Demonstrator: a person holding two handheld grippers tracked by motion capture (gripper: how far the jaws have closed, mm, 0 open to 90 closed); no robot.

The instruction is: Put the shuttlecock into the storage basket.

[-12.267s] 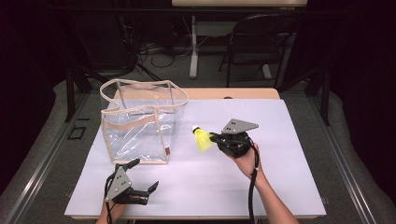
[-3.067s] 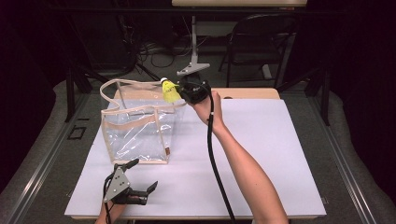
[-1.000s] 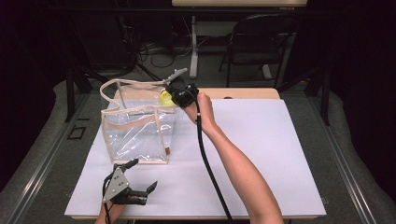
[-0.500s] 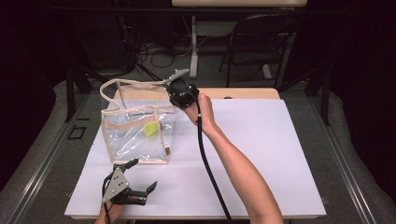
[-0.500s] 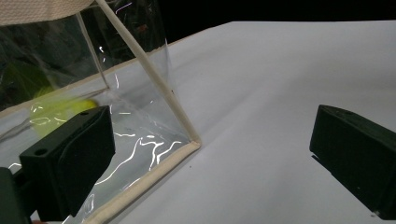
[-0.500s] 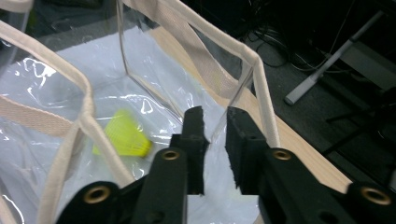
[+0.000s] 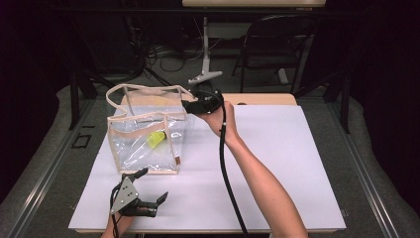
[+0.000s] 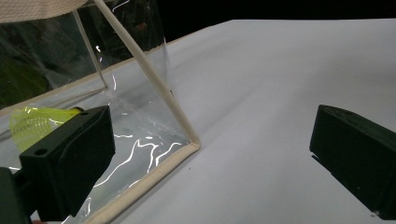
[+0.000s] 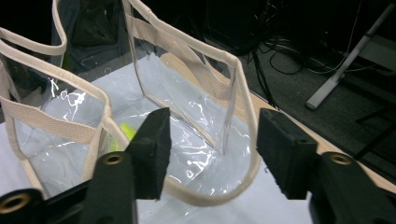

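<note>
Above the clear bag, right gripper fingers just opened, empty; no legible writing.

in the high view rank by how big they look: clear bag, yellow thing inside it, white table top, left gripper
1. white table top
2. clear bag
3. left gripper, though it sits nearer the camera, which may flatter it
4. yellow thing, smallest, lying inside the bag
</note>
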